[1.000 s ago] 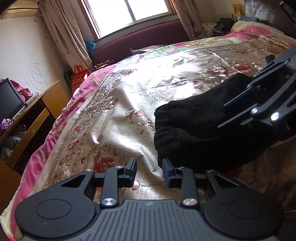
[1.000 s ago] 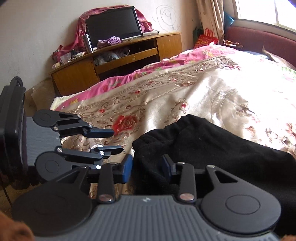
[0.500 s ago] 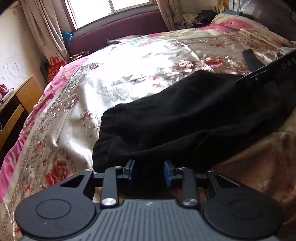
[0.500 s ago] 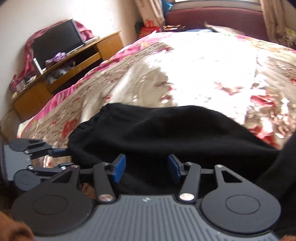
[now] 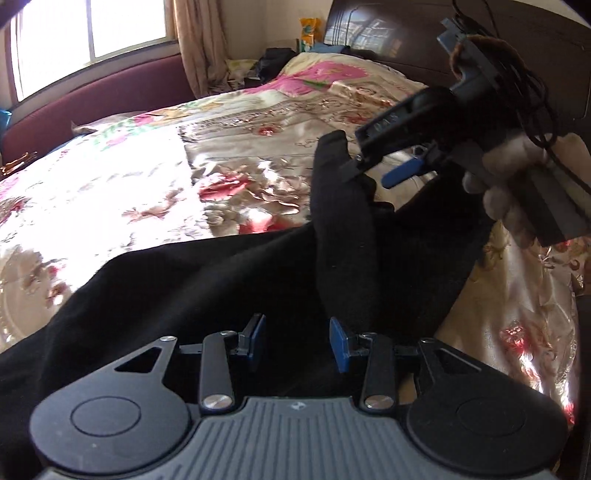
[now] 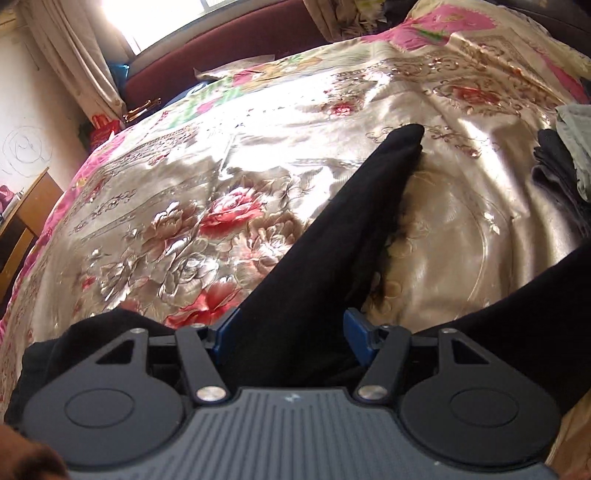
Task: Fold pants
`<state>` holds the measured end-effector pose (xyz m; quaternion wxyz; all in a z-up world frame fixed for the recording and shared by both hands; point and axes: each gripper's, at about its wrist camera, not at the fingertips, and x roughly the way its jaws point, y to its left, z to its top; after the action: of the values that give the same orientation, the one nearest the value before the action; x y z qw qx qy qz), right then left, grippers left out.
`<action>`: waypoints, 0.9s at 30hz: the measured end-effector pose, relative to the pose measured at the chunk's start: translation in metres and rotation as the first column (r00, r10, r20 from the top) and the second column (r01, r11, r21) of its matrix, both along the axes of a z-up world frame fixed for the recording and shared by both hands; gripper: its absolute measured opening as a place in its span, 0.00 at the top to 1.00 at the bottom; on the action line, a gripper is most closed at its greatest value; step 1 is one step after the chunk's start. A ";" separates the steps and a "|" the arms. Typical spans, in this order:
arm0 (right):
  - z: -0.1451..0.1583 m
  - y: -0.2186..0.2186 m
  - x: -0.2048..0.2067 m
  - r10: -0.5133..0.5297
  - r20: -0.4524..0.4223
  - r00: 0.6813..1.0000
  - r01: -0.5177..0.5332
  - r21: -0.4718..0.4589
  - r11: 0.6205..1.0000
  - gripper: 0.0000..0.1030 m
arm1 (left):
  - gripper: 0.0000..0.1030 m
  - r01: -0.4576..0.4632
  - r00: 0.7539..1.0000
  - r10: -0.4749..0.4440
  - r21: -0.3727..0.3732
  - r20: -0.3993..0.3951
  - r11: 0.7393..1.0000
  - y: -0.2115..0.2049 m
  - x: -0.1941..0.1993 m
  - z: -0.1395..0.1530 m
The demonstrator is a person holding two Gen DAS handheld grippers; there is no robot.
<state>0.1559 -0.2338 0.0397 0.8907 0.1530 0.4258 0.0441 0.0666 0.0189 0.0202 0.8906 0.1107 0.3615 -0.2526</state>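
The black pants point(image 5: 229, 280) ran off the lower left edge of the left wrist view and hid the bedspread point(image 5: 110, 192) beneath, while a folded dark pile point(image 6: 557, 177) was cut off at the right wrist view's right edge.

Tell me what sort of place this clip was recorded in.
Almost certainly a home bedroom. Black pants lie on a bed covered by a shiny floral bedspread, with a dark wooden headboard behind it, and a curtained window above a maroon padded bench.
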 end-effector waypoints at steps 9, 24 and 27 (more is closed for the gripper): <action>-0.022 -0.027 0.026 -0.062 -0.061 0.996 0.071 0.166 0.984 0.40 | 0.50 0.008 1.000 -0.008 0.007 -0.021 1.000 -0.021 0.009 -0.010; -0.009 -0.047 0.066 -0.141 -0.013 0.990 0.141 0.129 0.982 0.39 | 0.50 0.012 0.999 -0.012 -0.002 -0.036 1.000 -0.021 0.017 -0.013; -0.018 -0.050 0.079 -0.159 -0.031 0.987 0.161 0.116 0.980 0.39 | 0.50 0.011 0.999 -0.011 -0.004 -0.032 1.000 -0.022 0.017 -0.012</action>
<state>0.2352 -0.2840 0.0221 0.8761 0.2394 0.4186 -0.0044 0.0837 -0.0035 0.0085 0.8835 0.1070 0.3747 -0.2599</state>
